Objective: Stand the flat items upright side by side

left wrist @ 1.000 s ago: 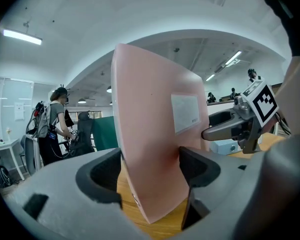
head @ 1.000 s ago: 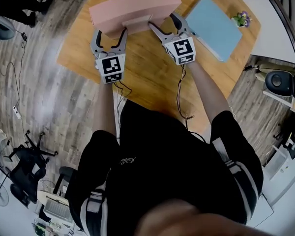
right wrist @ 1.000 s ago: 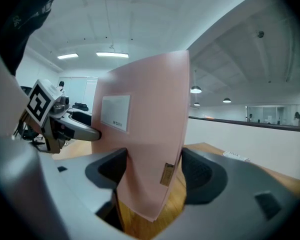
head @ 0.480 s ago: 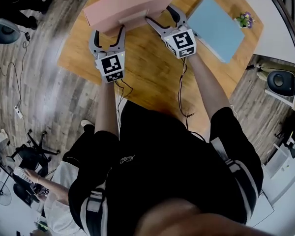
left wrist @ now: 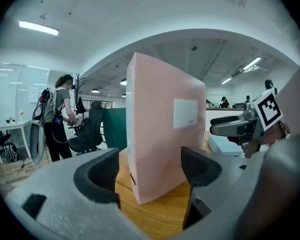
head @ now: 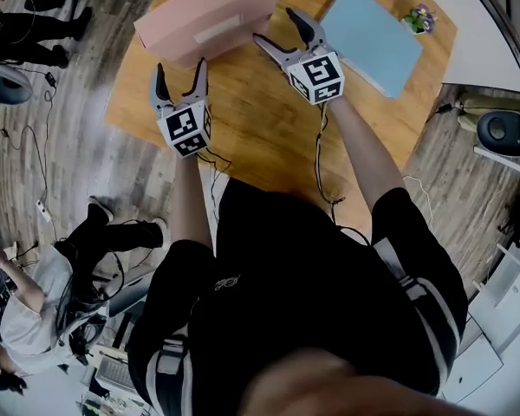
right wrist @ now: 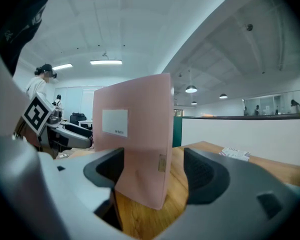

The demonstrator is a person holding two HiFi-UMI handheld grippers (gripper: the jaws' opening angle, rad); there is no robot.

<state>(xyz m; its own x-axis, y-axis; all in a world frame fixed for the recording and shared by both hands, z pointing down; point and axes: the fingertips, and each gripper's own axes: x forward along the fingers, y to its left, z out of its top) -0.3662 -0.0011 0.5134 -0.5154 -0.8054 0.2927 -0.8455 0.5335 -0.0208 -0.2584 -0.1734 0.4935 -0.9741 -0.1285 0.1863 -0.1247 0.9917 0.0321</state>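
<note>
L gripper backed off upright pink box; its & R gripper fingers just opened, empty.

The file box is pale pink with a white label. The flat folder is light blue. The table is honey-brown woodgrain. The left gripper and right gripper are grey, each with a black-and-white marker cube.

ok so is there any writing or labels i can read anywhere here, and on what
White label on the pink box: a small printed line, too small to read.
White card on the table: print too blurred to read.
No other readable text.
</note>
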